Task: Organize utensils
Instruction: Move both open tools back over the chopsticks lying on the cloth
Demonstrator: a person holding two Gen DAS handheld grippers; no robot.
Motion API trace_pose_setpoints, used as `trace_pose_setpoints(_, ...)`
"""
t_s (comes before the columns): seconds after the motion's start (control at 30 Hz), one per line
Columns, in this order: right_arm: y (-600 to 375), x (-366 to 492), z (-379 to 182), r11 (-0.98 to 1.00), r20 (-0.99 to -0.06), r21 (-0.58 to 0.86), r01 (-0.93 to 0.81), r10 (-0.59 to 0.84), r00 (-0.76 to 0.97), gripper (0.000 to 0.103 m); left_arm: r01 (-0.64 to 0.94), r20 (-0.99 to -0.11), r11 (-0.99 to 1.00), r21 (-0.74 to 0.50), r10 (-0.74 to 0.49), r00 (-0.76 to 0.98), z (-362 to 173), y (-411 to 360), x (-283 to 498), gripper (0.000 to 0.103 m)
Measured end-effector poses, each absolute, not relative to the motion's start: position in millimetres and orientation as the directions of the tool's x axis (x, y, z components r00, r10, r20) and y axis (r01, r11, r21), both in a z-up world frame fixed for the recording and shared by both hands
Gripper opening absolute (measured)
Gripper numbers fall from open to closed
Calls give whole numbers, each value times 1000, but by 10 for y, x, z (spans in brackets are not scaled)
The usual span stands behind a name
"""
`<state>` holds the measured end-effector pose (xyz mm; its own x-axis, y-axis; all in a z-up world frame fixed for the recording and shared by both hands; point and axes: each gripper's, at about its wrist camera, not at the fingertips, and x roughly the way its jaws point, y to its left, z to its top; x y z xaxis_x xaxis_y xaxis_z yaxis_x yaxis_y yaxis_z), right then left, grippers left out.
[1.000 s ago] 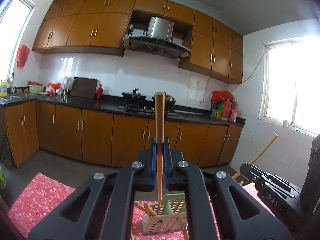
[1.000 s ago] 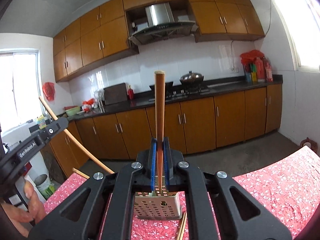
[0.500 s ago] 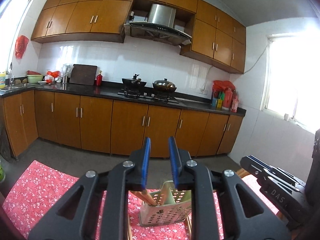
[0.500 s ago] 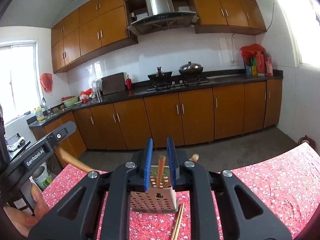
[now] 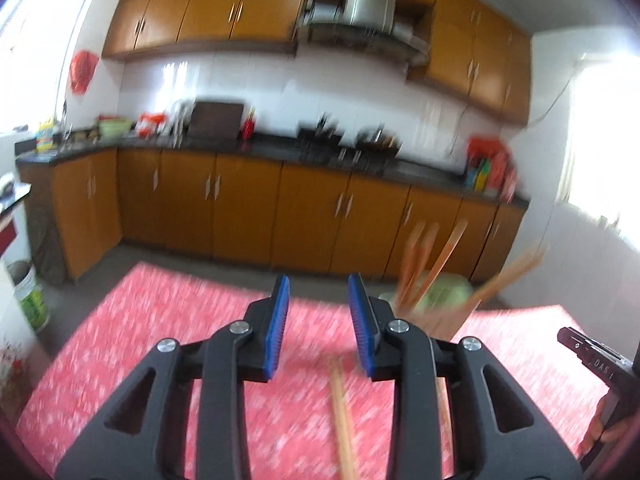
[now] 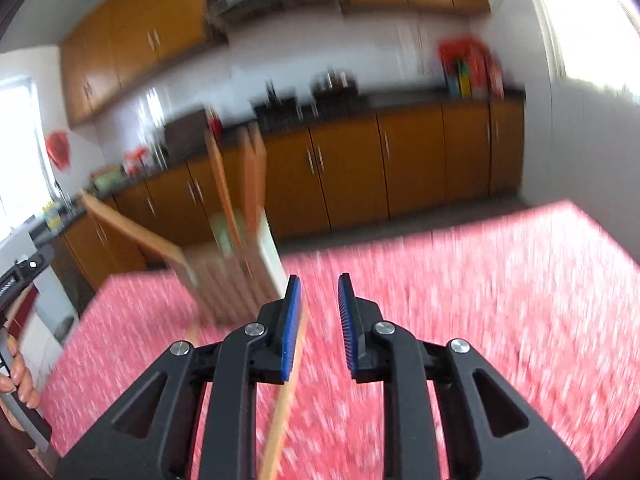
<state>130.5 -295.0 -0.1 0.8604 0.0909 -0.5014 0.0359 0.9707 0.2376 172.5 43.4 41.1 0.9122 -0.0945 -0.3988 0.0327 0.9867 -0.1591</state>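
left tool and right tool opening, empty; chopstick at lower centre, light, stiff, slippery; grip mid-shaft.

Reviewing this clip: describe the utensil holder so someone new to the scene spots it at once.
Start at the table under the red floral cloth. Near its far edge, in front of the brown cabinets, stands the utensil holder, a pale green box. It alone stands upright with wooden chopsticks sticking out; another chopstick lies flat on the cloth.

Right tool opening, empty, chopstick below, holder left
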Motion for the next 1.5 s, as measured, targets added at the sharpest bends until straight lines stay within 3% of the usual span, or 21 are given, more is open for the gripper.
trace_pose_setpoints(0.13, -2775, 1424, -621, 963, -650, 269, 17, 168, 741, 21, 32, -539, 988, -154, -111, 835, -141, 504, 1767, 31)
trace_pose_setpoints(0.33, -2435, 1424, -1044, 958, -726, 283, -35, 238, 645, 20, 76, -656, 980, -182, -179, 733, -709, 375, 1718, 31)
trace_pose_setpoints(0.67, -2252, 1455, -1207, 978, -755, 200, -64, 195, 626, 20, 119, -709, 976, -180, -213, 673, -927, 190, 1679, 31)
trace_pose_setpoints(0.7, -2223, 1459, -1209, 984, -757, 168, -62, 169, 631, 18, 124, -714, 976, -181, -217, 666, -952, 177, 1674, 31)
trace_pose_setpoints(0.73, -2218, 1467, -1219, 989, -759, 141, -52, 142, 635, 9, 128, -718, 975, -181, -220, 661, -967, 162, 1677, 31)
trace_pose_setpoints(0.8, -2244, 1491, -1230, 994, -760, 109, -15, 93, 643, 8, 135, -725, 974, -180, -224, 651, -994, 120, 1685, 30)
trace_pose_setpoints(1.0, -2507, 1508, -1232, 989, -759, 137, 55, 69, 648, 7, 165, -750, 971, -172, -237, 618, -1075, 8, 1701, 20)
trace_pose_setpoints(1.5, -2434, 1425, -1190, 992, -754, 126, 18, 84, 652, 8, 187, -771, 980, -63, -167, 615, -1172, -241, 1731, 10)
